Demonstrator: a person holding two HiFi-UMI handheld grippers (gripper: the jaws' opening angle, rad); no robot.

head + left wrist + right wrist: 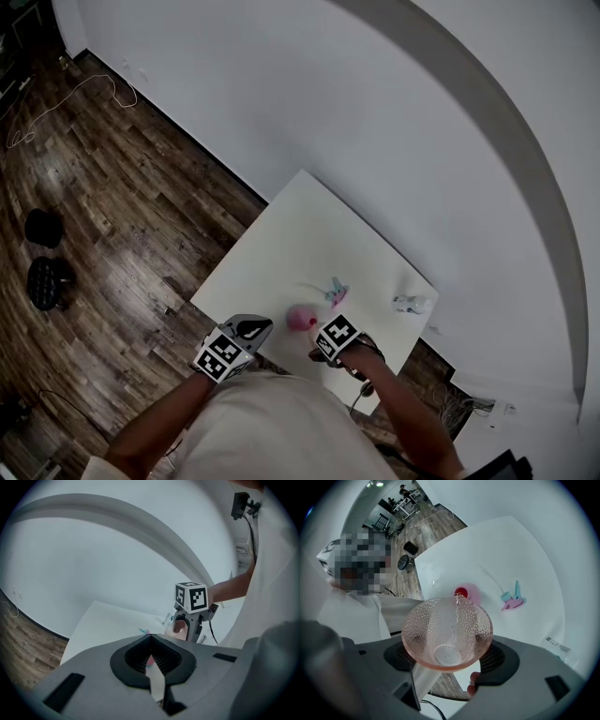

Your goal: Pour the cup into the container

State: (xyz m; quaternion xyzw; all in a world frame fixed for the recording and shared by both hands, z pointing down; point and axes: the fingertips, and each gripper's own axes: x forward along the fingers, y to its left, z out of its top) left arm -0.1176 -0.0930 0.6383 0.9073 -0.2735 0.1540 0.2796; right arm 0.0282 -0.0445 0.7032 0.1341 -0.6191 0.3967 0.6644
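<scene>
My right gripper (449,657) is shut on a pink dimpled glass cup (447,631), tipped with its mouth toward the camera. A thin clear stream runs from the cup's far lip toward a small pink container (465,592) with red inside, standing on the white table (497,550). In the head view the container (300,318) sits just left of the right gripper (325,344). My left gripper (151,637) hangs at the table's near edge, jaws together with nothing in them. From there I see the cup (177,628) below the right gripper's marker cube (191,597).
A teal and pink clip-like object (513,600) lies on the table beyond the container. A small white packet (410,304) lies near the table's right edge. Wooden floor (103,216) surrounds the table, with a white wall behind.
</scene>
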